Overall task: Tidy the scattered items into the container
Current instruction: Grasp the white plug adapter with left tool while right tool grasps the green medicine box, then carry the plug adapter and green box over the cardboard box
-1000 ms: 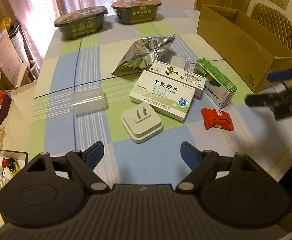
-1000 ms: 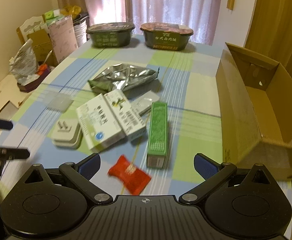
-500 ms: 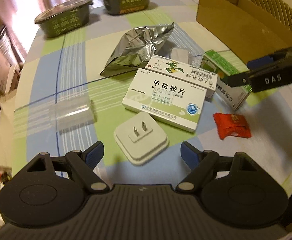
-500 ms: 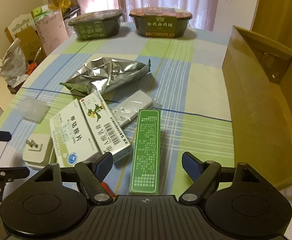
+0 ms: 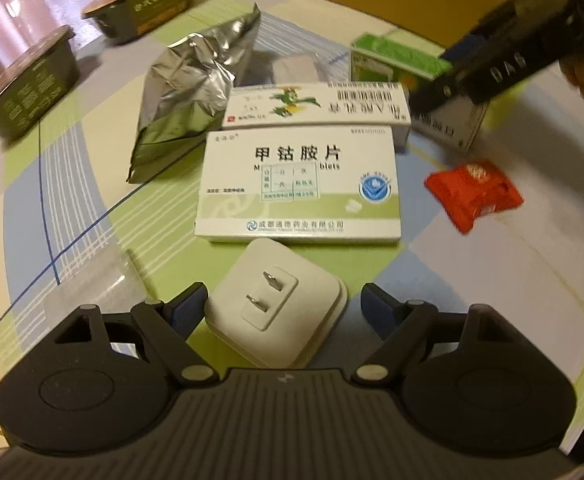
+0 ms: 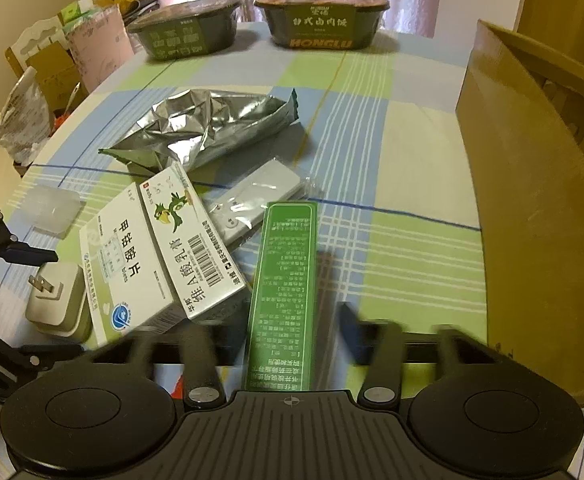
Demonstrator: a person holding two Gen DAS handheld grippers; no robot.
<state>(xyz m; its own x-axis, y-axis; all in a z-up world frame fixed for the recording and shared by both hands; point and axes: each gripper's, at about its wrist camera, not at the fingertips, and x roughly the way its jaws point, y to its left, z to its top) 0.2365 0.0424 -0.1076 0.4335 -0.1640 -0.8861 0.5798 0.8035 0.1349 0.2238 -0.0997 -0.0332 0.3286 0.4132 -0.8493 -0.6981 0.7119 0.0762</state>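
Both tools open: left tool (image 5: 281, 310) straddling white plug (image 5: 276, 302), right tool (image 6: 279, 330) around green box (image 6: 281, 280). Risk: off-centre squeeze, box twisting out.

Green box (image 6: 281, 288), red packet (image 5: 474, 194) — blue-green checked tablecloth (image 6: 392, 120).

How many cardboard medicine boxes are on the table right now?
3. The green box lies between the right tool's fingers; the bird-print box sits just left of it; the white-green box lies beside that, next to the plug adapter. Others may be hidden.
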